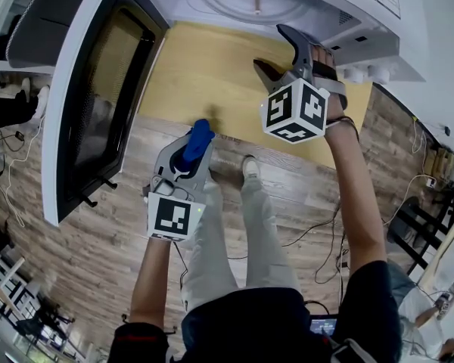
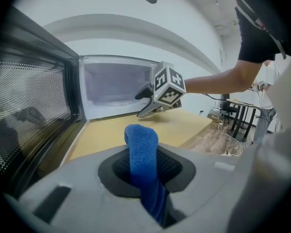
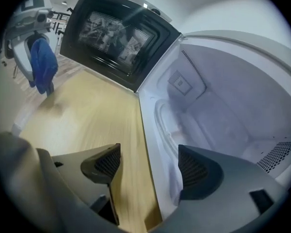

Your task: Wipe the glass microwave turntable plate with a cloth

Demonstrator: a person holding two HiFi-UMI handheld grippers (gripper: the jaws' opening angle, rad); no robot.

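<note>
The glass turntable plate lies inside the open white microwave; in the right gripper view the glass plate shows pale on the cavity floor. My right gripper hangs over the wooden table just in front of the cavity mouth, jaws open and empty. In its own view the right gripper straddles the microwave's front edge. My left gripper stays back at the table's near edge, shut on a blue cloth. That blue cloth sticks up between the left gripper's jaws.
The microwave door swings wide open to the left, its dark window facing the table. Beyond the table edge are wood-look floor, the person's legs, cables and a chair at far left.
</note>
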